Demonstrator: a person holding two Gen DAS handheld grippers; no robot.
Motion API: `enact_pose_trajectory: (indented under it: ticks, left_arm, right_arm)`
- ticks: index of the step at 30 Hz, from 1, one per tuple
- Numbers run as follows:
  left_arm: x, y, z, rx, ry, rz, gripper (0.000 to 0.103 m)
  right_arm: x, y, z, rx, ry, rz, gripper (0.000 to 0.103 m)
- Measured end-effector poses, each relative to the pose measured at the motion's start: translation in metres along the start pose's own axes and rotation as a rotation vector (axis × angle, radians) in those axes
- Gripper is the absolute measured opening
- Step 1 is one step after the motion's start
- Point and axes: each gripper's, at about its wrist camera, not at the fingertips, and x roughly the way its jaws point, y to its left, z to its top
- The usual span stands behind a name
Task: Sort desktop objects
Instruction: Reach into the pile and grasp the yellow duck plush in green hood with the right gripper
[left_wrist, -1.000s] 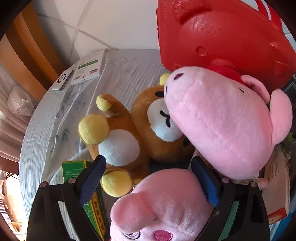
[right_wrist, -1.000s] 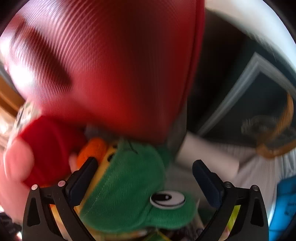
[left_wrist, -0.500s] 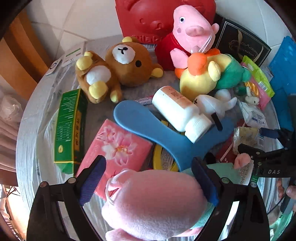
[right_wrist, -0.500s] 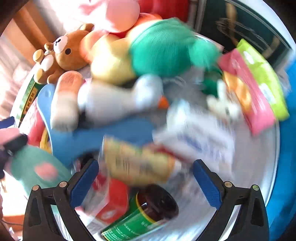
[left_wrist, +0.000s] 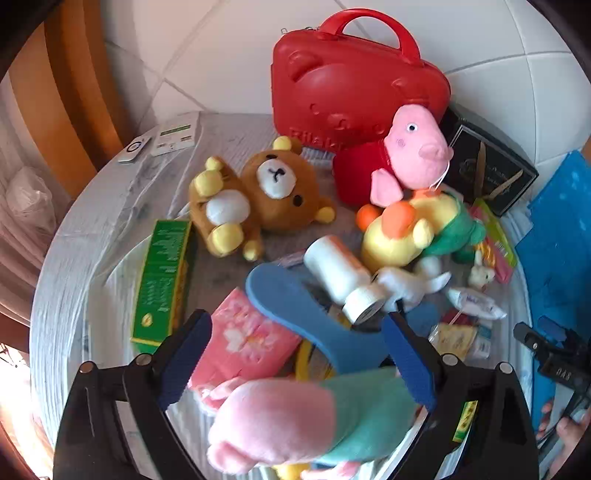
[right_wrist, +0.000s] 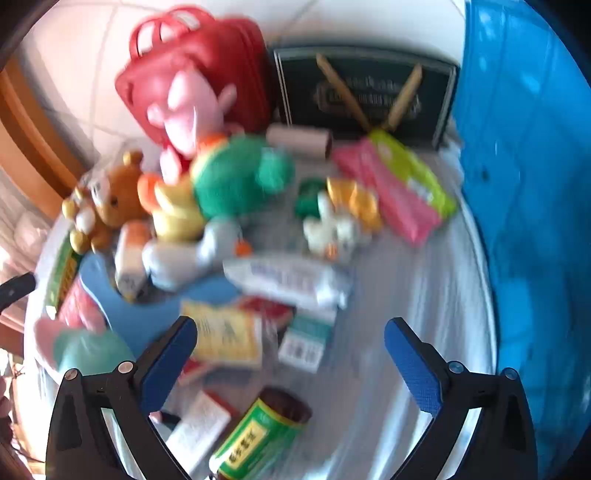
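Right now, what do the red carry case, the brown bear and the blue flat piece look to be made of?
Red carry case with handle: hard moulded plastic, glossy, embossed shapes. Brown bear toy: soft plush fabric, fuzzy matte pile. Blue flat curved piece: smooth and matte, probably foam or plastic; the look leaves it open.

Red case (left_wrist: 354, 92): glossy moulded hard plastic. Brown bear (left_wrist: 255, 199) and pink pig (left_wrist: 417, 155): matt fuzzy plush cloth. Tabletop (left_wrist: 92, 229) is covered in ribbed white cloth. Green box (left_wrist: 162, 280): printed glossy cardboard. Fingers (left_wrist: 184, 354) are padded with matt textured blue rubber.
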Motion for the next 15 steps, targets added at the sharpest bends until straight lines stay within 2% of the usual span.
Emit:
enact_pose_trajectory:
  ticks: [5, 8, 11, 15]
  left_arm:
    - [0.053, -0.05, 0.053, 0.016, 0.019, 0.0, 0.094]
    - [0.096, -0.07, 0.075, 0.005, 0.057, -0.004, 0.094]
    - [0.136, -0.091, 0.078, 0.066, 0.12, -0.006, 0.095]
    - [0.146, -0.097, 0.066, 0.12, 0.103, -0.032, 0.097]
  right_arm:
    - [-0.003, 0.007, 0.047, -0.022, -0.096, -0.013, 0.103]
    - [0.014, 0.007, 0.073, -0.016, -0.1, 0.007, 0.103]
    - [0.037, 0.01, 0.099, -0.024, -0.085, 0.028, 0.103]
    - [0.075, 0.017, 0.121, -0.044, -0.018, 0.072, 0.103]
